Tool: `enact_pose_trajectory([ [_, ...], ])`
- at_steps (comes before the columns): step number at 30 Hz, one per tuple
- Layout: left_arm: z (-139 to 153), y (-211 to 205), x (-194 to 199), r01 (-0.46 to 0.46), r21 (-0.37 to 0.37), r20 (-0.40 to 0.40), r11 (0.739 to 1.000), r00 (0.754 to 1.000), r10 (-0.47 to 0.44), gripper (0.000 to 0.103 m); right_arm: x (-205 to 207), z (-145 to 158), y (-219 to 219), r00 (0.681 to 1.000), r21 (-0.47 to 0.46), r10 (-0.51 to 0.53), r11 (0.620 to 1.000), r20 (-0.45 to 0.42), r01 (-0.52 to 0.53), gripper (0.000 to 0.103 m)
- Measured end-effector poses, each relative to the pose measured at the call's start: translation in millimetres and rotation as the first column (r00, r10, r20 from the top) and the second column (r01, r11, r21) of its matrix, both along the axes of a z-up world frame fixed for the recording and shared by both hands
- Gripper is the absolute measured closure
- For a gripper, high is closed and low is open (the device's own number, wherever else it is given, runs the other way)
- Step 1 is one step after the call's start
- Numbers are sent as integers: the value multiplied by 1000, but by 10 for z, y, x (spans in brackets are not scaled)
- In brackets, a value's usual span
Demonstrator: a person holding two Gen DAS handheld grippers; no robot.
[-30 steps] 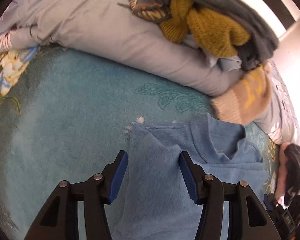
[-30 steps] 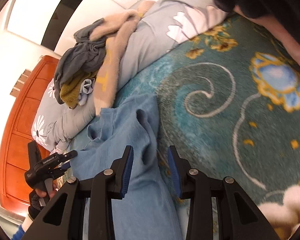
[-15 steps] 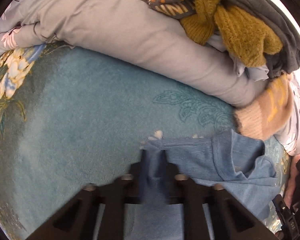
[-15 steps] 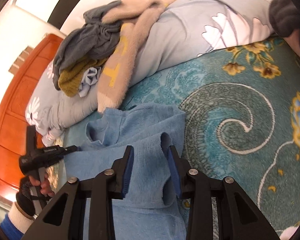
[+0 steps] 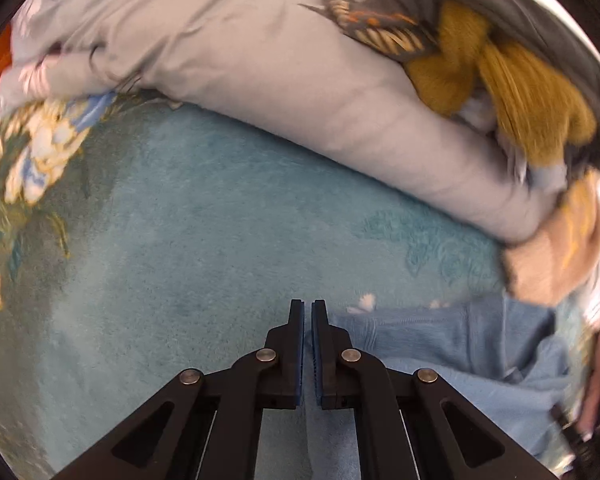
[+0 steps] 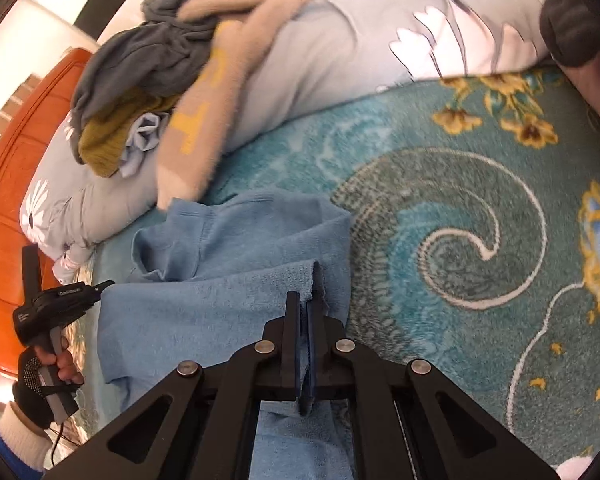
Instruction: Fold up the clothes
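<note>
Both hand-held grippers, left [image 5: 307, 308] and right [image 6: 304, 300], have clamped onto the blue garment [image 6: 220, 280]; no legible writing.

Blue shirt [image 6: 220, 312]: soft, matt, napped cloth. Bedspread [image 6: 440, 208]: teal plush pile, matt. Duvet [image 5: 300, 92]: smooth grey woven cloth. Mustard sweater [image 5: 532, 96]: coarse ribbed knit. Headboard [image 6: 8, 200]: glossy orange wood. Gripper fingers [image 6: 292, 332]: matt black plastic with metal rivets.

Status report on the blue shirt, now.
Right gripper shut on blue shirt. Left gripper shut on its other edge. Shirt flat on teal blanket. Clothes pile clear behind.
</note>
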State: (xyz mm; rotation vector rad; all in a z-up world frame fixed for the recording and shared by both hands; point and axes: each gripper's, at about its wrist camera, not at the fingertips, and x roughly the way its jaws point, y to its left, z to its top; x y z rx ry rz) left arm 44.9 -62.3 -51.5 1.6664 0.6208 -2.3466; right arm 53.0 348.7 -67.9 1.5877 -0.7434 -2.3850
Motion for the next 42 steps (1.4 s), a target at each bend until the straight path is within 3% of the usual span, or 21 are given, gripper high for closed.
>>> enact_pose_trajectory([
  [2,66,-92,83,-36,30,-23,999,999,37,98,4,39,37,1000,-5,-12,1000,-3,12,100],
  [5,214,-71,246,-7,21,-63,1000,998,9,98,67,138,95,1000,29,-23,999,-17,23,97],
  [9,374,154,545,121,-8,-128,993,984,-121,98,228,307,34,997,48,26,999,-67,-23,97],
  [12,437,522,721,245,-38,-155,969,956,-248,98,333,381,-149,989,56,107,993,-97,-102,97],
  [17,275,758,730,368,-60,-98,928,923,-373,98,455,284,-299,985,90,156,985,-76,-149,97],
  [22,-87,766,539,343,-65,20,937,939,-343,98,476,75,-192,999,43,52,998,-10,-51,97],
  [27,131,879,576,355,-53,-10,933,935,-356,97,521,182,-188,999,17,32,999,-8,-31,97],
  [28,190,895,636,363,-53,-28,930,931,-364,95,582,229,-166,999,14,34,999,-17,-33,97],
  [32,278,775,1064,321,-47,-74,946,943,-323,68,904,287,-45,1000,12,18,1000,-5,-18,97],
  [35,216,657,1371,249,-28,-71,968,966,-250,67,1202,276,92,1000,16,-9,1000,17,8,96],
  [37,128,555,1579,192,-3,-44,981,980,-192,65,1347,268,200,998,6,-43,999,35,43,75],
  [39,50,411,1781,141,42,-13,989,990,-140,64,1441,239,288,996,-9,-72,997,55,73,60],
  [42,-59,303,1975,102,99,12,990,994,-104,62,1568,149,408,990,-56,-120,991,78,124,60],
])
